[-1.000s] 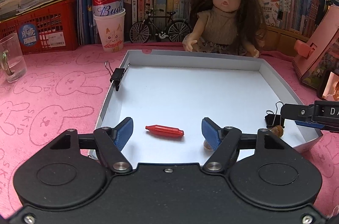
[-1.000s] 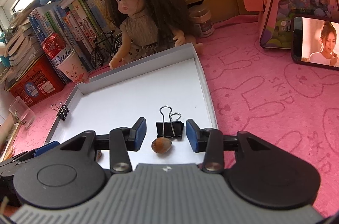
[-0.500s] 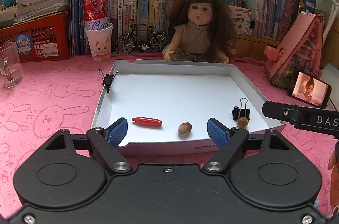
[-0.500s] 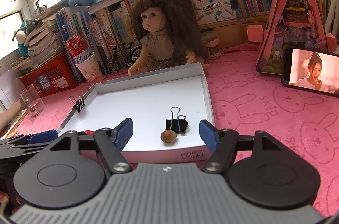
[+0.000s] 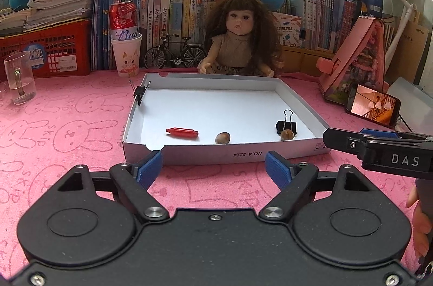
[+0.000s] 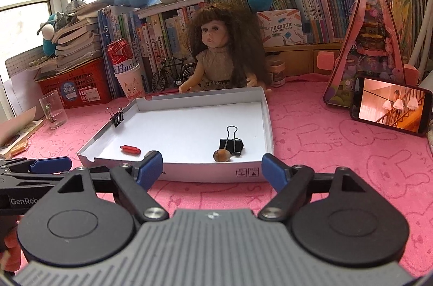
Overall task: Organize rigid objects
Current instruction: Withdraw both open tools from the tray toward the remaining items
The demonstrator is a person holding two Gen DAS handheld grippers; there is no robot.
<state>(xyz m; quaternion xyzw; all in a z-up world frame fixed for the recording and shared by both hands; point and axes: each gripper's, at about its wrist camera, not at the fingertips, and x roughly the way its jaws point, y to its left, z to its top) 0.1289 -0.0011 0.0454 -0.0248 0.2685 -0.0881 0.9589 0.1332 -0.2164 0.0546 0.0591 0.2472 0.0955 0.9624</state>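
A white shallow box [image 5: 292, 93] [image 6: 266, 112] lies on the pink cloth. In it lie a red capsule-shaped piece [image 5: 181, 132] [image 6: 130, 149], a brown nut [image 5: 222, 137], a second nut [image 5: 287, 135] [image 6: 222, 155] and a black binder clip [image 5: 286, 124] [image 6: 230, 143]. Another black clip [image 5: 139, 93] [image 6: 117, 116] grips the box's left wall. My left gripper [image 5: 213, 169] is open and empty, in front of the box's near wall. My right gripper [image 6: 212, 168] is open and empty, also in front of the near wall.
A doll [image 5: 240, 42] sits behind the box. A paper cup with a red can [image 5: 125, 50], a toy bicycle [image 5: 174, 55], a red crate [image 5: 46, 47] and books line the back. A glass mug [image 5: 20, 80] stands left. A phone [image 5: 372, 106] and pink toy house [image 5: 354, 61] stand right.
Both grippers have drawn back out of the box toward the near side and risen. The items stay in the box; the left gripper no longer straddles the red piece.
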